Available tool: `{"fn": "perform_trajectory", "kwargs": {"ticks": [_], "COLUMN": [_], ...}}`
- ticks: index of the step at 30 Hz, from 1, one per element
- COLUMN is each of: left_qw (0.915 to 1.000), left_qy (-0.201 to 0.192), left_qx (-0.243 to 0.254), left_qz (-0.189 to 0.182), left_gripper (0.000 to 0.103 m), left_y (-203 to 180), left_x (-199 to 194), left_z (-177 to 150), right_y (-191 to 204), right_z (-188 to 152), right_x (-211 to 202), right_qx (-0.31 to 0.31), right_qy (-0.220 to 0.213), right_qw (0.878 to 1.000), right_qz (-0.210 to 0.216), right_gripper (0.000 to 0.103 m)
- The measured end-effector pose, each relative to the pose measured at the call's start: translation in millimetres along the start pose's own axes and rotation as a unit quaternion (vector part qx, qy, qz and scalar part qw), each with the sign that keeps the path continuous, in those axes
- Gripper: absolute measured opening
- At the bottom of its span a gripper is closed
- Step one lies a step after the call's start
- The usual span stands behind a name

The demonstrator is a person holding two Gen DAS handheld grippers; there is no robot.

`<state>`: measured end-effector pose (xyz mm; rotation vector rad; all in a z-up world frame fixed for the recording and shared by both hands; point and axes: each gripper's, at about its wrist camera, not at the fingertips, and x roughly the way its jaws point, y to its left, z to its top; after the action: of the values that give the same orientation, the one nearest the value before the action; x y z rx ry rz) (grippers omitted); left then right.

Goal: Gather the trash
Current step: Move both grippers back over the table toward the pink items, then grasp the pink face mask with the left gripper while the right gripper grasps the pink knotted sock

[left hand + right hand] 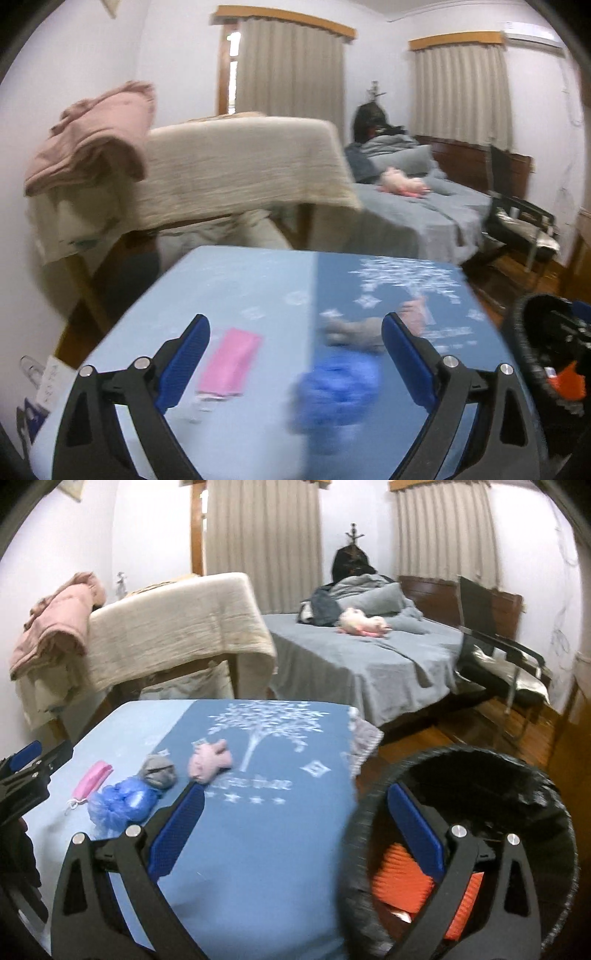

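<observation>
Left gripper [295, 354] and right gripper [295, 816]: jaws apart, nothing held. Trash lies on the blue cloth-covered surface [258, 849]: crumpled blue plastic bag [336, 387], flat pink packet [231, 362], grey wad [159, 771], pink wad [210, 762]. Risk: the bag looks light & slippery, so it may slide out of your pinch, or you may snag cloth w/ it. Black-lined orange bin [535, 782] sits at the surface's edge; a bump could tip it. Cloth lettering too blurred to read

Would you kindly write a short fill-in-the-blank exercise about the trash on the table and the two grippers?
1. The crumpled plastic bag on the table is ____ in colour.
2. The left gripper hovers over the table with its jaws ____.
3. The flat pink packet lies to the ____ of the bag in both views.
4. The object lying inside the black bin is ____ in colour.

Missing words: blue; open; left; orange
</observation>
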<state>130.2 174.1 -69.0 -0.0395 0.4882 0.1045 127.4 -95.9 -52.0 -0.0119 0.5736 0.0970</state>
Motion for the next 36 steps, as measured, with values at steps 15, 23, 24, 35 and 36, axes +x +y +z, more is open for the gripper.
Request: {"fn": "perform_trajectory", "kwargs": {"ticks": [15, 23, 24, 35, 36], "left_qw": [0.9930, 0.9859, 0.9850, 0.9877, 0.9888], "left_qy": [0.109, 0.163, 0.169, 0.152, 0.145], "left_qx": [-0.042, -0.038, -0.037, -0.035, -0.034], "left_qz": [0.017, -0.002, -0.006, -0.016, -0.015], "left_gripper": [0.073, 0.051, 0.048, 0.008, 0.008], "left_y": [68.3, 65.7, 64.9, 59.0, 57.8], "left_x": [72.5, 96.2, 98.1, 96.4, 95.4], "left_z": [-29.6, -35.4, -36.2, -30.9, -28.5], "right_y": [52.7, 59.3, 60.1, 66.0, 65.9], "right_z": [6.1, 2.8, 2.6, 5.7, 5.3], "right_x": [58.3, 77.3, 79.2, 93.7, 93.7], "right_qx": [-0.017, -0.020, -0.020, -0.019, -0.019], "right_qy": [0.012, 0.026, 0.028, 0.035, 0.035], "right_qw": [1.000, 0.999, 0.999, 0.999, 0.999], "right_qz": [0.012, 0.010, 0.010, 0.013, 0.013], "right_gripper": [0.097, 0.097, 0.097, 0.097, 0.097]}}
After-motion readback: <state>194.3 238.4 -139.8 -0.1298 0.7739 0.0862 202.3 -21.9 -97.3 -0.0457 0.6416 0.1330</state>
